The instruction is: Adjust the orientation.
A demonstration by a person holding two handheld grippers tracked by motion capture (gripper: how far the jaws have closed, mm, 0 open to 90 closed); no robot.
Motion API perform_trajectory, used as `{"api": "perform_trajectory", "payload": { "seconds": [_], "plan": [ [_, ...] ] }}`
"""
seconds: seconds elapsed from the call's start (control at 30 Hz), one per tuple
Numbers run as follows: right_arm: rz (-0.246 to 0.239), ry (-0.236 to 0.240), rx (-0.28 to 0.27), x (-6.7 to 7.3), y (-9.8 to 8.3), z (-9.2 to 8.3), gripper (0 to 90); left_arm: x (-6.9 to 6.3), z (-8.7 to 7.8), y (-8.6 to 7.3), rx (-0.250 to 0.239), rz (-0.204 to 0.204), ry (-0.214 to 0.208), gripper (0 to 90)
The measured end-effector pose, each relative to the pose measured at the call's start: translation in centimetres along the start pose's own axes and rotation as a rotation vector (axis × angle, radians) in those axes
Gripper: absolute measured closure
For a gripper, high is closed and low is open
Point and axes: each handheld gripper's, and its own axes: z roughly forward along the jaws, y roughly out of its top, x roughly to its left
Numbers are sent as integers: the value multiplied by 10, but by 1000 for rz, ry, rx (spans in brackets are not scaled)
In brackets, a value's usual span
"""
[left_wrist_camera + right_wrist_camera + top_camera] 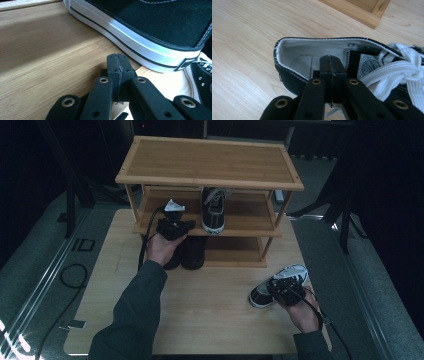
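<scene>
Desk [200,320]: near edge bare between the two forearms; widest free wood mid-desk, in front of the rack.
Right gripper [286,289]: near the desk's right edge, held in the right hand [305,312]. Right gripper view: jaws pressed flat together, tips over the open collar of a black sneaker [317,62]; whether they pinch the collar, cannot tell.
Sneaker on desk [277,284]: close to the right edge, toe toward the centre, white laces [402,67] loose. Rack's front corner just beyond it.
Left gripper [174,222]: at the front edge of the rack's middle shelf, left part, held in the left hand [161,247]. Left gripper view: jaws fully closed, nothing between them, tips just short of a shoe's white sole band [130,40].
Rack [210,162]: three-tier bamboo, at the desk's far edge.
Middle shelf: second black sneaker [214,210], toe at the front edge, centre; free room on its right.
Bottom shelf: dark shoes [192,252] at left, poking past the front edge; right half free.
Top shelf: bare.
</scene>
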Motion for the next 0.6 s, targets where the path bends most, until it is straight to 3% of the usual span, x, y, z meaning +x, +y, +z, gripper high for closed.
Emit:
{"api": "perform_trajectory", "payload": {
  "seconds": [0.6],
  "plan": [
    [1,8,16,-4,-9,-8,900,0,0,-1,-5,-6,1,899]
  ]
}}
